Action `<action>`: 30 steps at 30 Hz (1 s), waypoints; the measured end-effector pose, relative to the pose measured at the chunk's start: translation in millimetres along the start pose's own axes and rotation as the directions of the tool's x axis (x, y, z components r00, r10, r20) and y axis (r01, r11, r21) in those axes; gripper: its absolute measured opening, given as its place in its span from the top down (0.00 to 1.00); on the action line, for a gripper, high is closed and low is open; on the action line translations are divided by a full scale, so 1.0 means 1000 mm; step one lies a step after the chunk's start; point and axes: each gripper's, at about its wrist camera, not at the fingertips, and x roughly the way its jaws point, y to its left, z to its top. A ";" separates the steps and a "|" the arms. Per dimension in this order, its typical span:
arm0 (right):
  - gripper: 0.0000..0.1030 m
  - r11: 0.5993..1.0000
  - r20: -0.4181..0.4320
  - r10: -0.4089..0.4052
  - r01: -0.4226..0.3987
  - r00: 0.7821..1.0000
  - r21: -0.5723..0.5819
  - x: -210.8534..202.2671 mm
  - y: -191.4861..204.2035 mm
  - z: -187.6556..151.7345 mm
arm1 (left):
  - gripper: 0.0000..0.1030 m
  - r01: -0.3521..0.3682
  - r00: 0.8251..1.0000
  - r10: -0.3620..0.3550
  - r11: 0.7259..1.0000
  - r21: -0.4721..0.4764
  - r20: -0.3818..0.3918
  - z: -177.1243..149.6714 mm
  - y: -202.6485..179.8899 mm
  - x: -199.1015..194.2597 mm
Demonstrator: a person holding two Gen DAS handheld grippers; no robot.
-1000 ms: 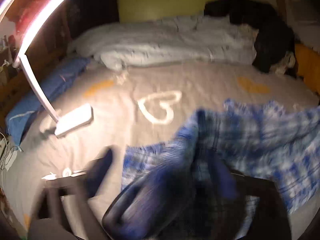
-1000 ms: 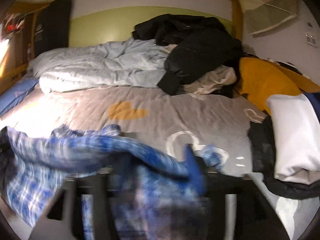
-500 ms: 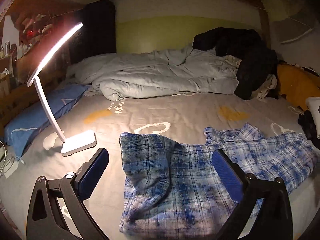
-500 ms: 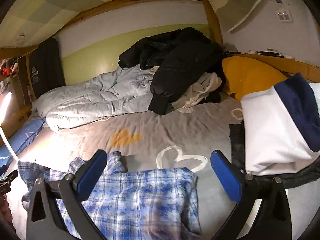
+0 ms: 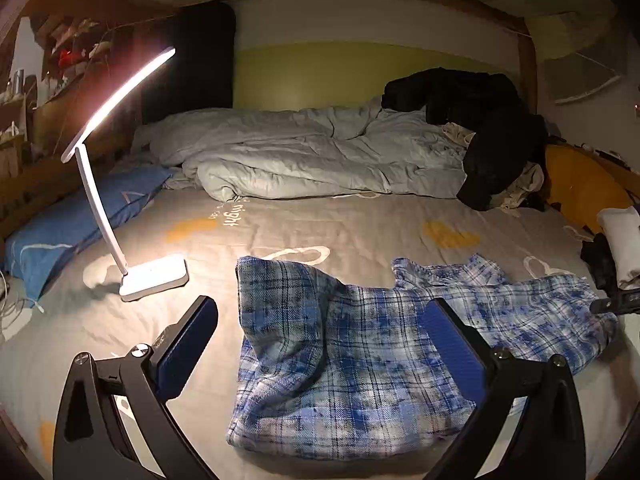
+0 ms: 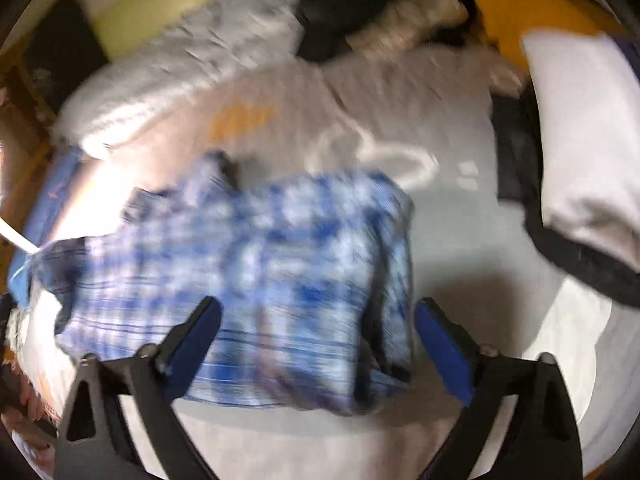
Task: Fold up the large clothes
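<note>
A blue and white plaid shirt (image 5: 352, 344) lies crumpled on the grey bed sheet (image 5: 320, 224), its left part doubled over. My left gripper (image 5: 320, 308) hovers above its near left part, open, with nothing touching the pads. The right wrist view is blurred by motion. There my right gripper (image 6: 316, 306) points steeply down over the near right edge of the shirt (image 6: 280, 240). Its jaws stand wide and are closing; cloth lies below the gap, but the pads do not press on it.
A lit white desk lamp (image 5: 154, 276) stands on the bed left of the shirt, by a blue pillow (image 5: 72, 224). A bunched grey duvet (image 5: 320, 160) and black jacket (image 5: 488, 120) fill the far side. A yellow cushion (image 5: 580, 184) and white folded garment (image 6: 580, 120) lie right.
A second ago both grippers held the shirt up. Both let go and it now lies on the bed. The left gripper has lifted back; the right has tipped down toward the shirt.
</note>
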 end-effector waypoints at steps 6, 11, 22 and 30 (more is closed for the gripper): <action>0.67 0.990 -0.072 0.106 -0.099 0.992 0.101 0.015 -0.016 -0.003 | 0.00 0.101 0.994 -0.103 0.993 -0.058 -0.036 -0.001 0.003 0.006; 0.91 0.999 0.052 0.035 -0.036 0.998 0.002 -0.001 0.010 -0.010 | 0.00 0.099 0.994 -0.101 0.994 -0.038 -0.040 -0.003 -0.002 0.005; 0.87 0.993 0.162 -0.048 0.064 0.986 -0.099 -0.011 0.027 -0.003 | 0.00 0.063 0.995 -0.061 0.998 0.018 -0.077 -0.008 -0.011 0.010; 0.49 0.998 0.090 -0.065 0.065 0.994 -0.002 0.009 -0.004 0.003 | 0.00 0.050 0.993 -0.047 0.998 0.026 -0.104 -0.011 -0.010 0.015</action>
